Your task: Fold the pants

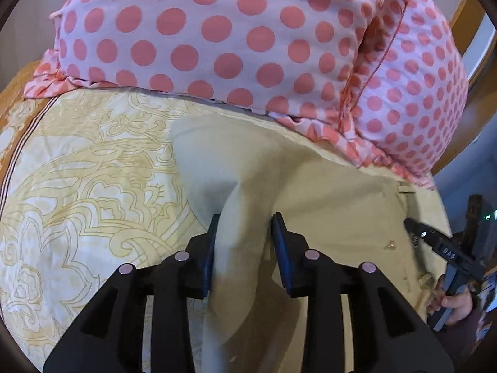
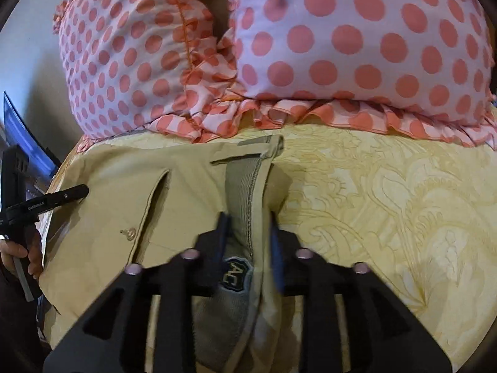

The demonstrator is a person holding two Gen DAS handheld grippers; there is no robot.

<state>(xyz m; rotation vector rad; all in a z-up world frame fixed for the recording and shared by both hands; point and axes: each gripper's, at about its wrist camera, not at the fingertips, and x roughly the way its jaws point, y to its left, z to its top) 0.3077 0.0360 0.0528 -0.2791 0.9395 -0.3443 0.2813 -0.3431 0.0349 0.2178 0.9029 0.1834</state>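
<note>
Right now your khaki pants [image 1: 326, 186] lie spread on the bed, their far edge close under the polka-dot pillows [image 1: 217, 31]. Seen from the right wrist, the pants [image 2: 124, 192] show a slanted pocket opening with a small button [image 2: 130, 233] beside it, and the waistband is turned up so that its grey inner lining and a dark label [image 2: 234, 272] with the letters AC face the camera.

Your left gripper [image 1: 245, 248] has a raised ridge of cloth standing between its jaws; the left finger touches the fabric, while the right finger stands a little off it, so you cannot tell whether the jaws truly pinch. Your right gripper [image 2: 248, 239] has the upturned waistband between its jaws, which stand narrow with the fabric filling the gap, though motion blur hides the contact.

Each gripper shows in the other's camera: the right gripper [image 1: 435, 242] sits at the pants' right edge in the left wrist view with your hand [image 1: 453, 301] on its handle, and the left gripper [image 2: 46, 202] reaches in from the left edge of the right wrist view.

Under the pants lies a cream bedspread [image 2: 388, 202] with a yellow floral pattern. A blue-lit screen [image 2: 21, 133] shows at the far left of the right wrist view.
</note>
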